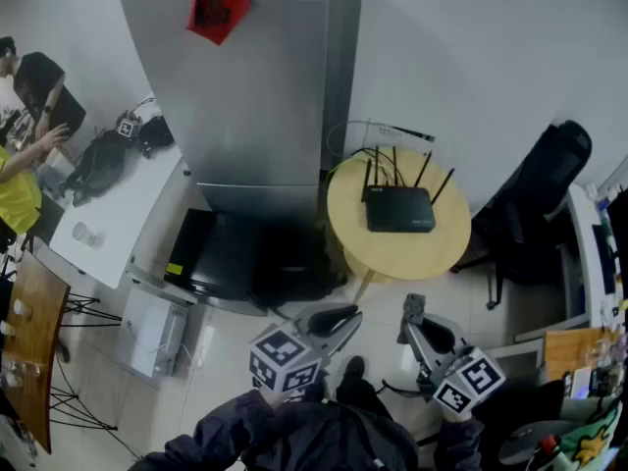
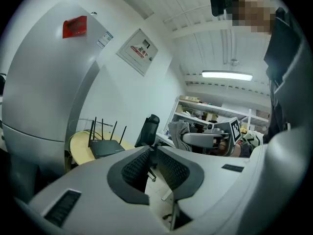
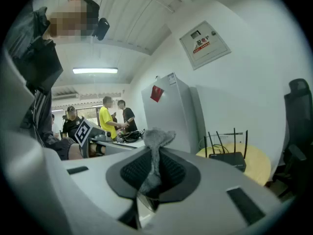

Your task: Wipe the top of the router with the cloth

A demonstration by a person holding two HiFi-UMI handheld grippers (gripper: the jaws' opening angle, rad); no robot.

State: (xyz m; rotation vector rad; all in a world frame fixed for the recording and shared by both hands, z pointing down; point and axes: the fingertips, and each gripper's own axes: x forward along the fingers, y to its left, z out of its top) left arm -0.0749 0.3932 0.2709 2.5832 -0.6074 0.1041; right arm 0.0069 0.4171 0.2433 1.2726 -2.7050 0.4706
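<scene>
Head view looks steeply down on a tall grey refrigerator (image 1: 255,77) standing against the white wall. To its right a black office chair (image 1: 535,189) stands near the same wall. Between the two is a round yellow counter (image 1: 446,253), just beside the refrigerator. The router (image 1: 399,209) lies flat on this counter, towards the wall side, with its antennas standing up.

Both tools are held low, close to the person's dark jacket (image 1: 294,435) and well apart from the counter. The left hand-held gripper (image 1: 343,317) points towards the foot of the refrigerator. In the left gripper view its ribbed pads (image 2: 137,165) meet at the tips with nothing between them. The right hand-held gripper (image 1: 414,310) is clamped on the cloth (image 3: 157,137), a small grey rag. It is pinched between the pads, with a crumpled tuft standing above the jaw tips and a strip hanging down between them. In the right gripper view the router shows beyond the jaws, off to the right.
</scene>
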